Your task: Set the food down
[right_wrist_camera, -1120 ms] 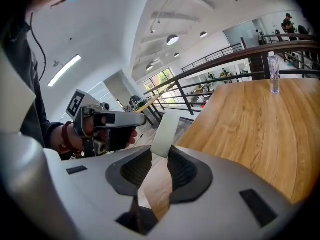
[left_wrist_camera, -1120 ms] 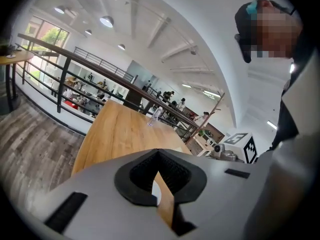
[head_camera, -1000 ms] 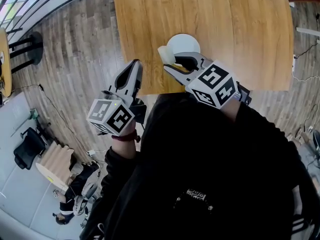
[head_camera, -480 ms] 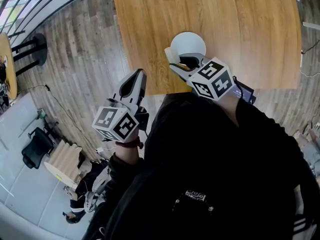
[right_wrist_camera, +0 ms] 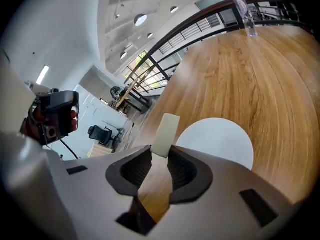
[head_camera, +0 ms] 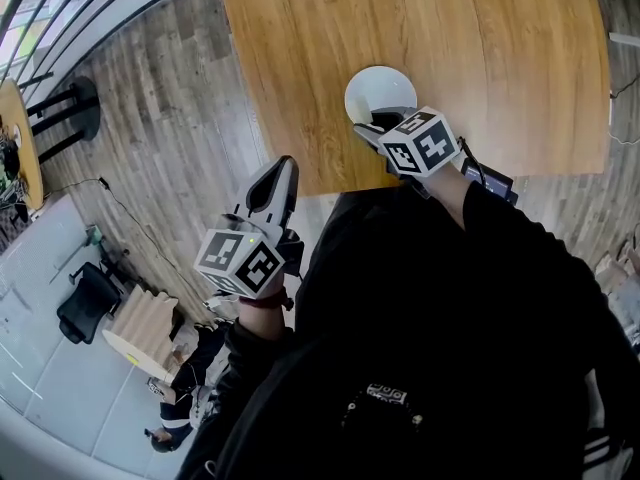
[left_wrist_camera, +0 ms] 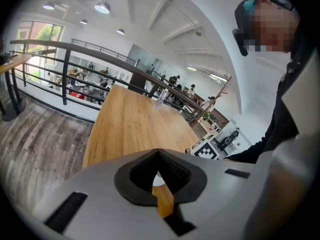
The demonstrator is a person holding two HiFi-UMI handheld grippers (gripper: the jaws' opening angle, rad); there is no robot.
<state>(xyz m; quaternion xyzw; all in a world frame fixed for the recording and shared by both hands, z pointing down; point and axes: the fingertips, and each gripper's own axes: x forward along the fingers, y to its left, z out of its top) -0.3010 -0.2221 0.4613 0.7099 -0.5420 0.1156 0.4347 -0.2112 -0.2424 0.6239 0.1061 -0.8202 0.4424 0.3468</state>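
A pale cream slab of food (right_wrist_camera: 165, 130) stands upright between the pads of my right gripper (right_wrist_camera: 159, 156), which is shut on it. The food hangs just over the near-left rim of a round white plate (right_wrist_camera: 220, 139) on the wooden table (right_wrist_camera: 270, 79). In the head view the right gripper (head_camera: 372, 124) reaches over the plate's (head_camera: 382, 90) near edge, and its body hides the food. My left gripper (head_camera: 281, 173) is held off the table's near-left corner, above the floor. It is shut with nothing in it, and its jaw tips (left_wrist_camera: 159, 153) meet.
A clear plastic bottle (right_wrist_camera: 246, 15) stands at the far end of the table (head_camera: 430, 28). A dark railing (left_wrist_camera: 65, 59) runs past the table's far side. Plank floor (head_camera: 160, 118) lies to the left, with chairs and people on a lower level.
My right gripper has carried the food forward, from beside the plate's left side to over its near rim. The left gripper has stayed low beside the table's corner.
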